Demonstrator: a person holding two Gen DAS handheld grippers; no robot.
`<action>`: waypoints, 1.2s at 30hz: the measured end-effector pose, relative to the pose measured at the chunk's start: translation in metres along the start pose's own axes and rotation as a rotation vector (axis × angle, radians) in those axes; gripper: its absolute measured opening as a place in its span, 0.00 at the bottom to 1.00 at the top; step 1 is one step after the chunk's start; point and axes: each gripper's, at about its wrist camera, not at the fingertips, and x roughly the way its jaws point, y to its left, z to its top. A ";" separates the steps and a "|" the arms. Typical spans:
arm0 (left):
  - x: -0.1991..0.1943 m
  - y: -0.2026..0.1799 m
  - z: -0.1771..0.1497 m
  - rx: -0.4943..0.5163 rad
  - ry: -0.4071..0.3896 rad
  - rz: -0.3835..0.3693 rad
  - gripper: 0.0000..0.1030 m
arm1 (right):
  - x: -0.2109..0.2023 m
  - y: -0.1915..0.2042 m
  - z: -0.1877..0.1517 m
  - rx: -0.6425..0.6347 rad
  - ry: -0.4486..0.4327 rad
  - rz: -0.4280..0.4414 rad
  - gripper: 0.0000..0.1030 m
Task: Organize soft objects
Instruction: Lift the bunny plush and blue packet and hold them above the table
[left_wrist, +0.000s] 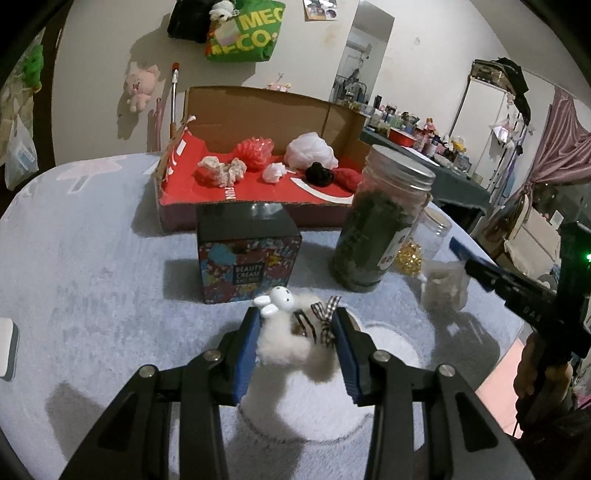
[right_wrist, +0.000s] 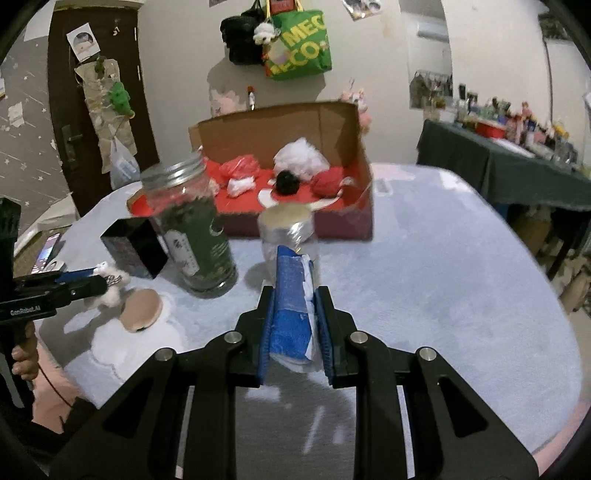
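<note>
The left tool (left_wrist: 297, 319) is clamped on a fluffy white hair clip (left_wrist: 291, 343) that carries a small white bunny charm (left_wrist: 277, 299) and a checked ribbon bow (left_wrist: 325, 314); both blue pads press into the fluff, and the clip hangs above the pale blue counter (left_wrist: 92, 258). From the right wrist view the same left tool (right_wrist: 98, 278) shows at the left edge with the white fluff at its tip, just above a round tan compact (right_wrist: 142, 308) lying on the counter.

The right tool (right_wrist: 295, 295) is closed narrowly on a folded blue-and-white packet (right_wrist: 291, 295), which stands upright between its pads. Directly beyond it stands a small clear jar (right_wrist: 290, 230).

A tall jar of dark green leaves with a metal lid (left_wrist: 380, 221) stands near a black beauty cream box (left_wrist: 247, 254). Behind them sits an open cardboard box with a red lining (left_wrist: 266, 110), holding soft things: a red mesh bundle (left_wrist: 255, 149), a white puff (left_wrist: 312, 149), a crumpled white tissue (left_wrist: 274, 171), a black pom (left_wrist: 319, 173), a red knit ball (left_wrist: 345, 179) and a pinkish crumpled cloth (left_wrist: 221, 171).
</note>
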 end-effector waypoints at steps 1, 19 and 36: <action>0.000 0.000 0.000 0.002 -0.002 -0.001 0.40 | -0.002 -0.001 0.002 -0.001 -0.008 0.000 0.20; 0.009 0.016 -0.007 -0.046 0.035 0.016 0.41 | 0.032 0.021 -0.014 0.025 0.106 0.091 0.20; 0.016 0.024 -0.026 0.020 0.054 0.067 0.70 | 0.035 0.017 -0.033 -0.035 0.129 0.004 0.75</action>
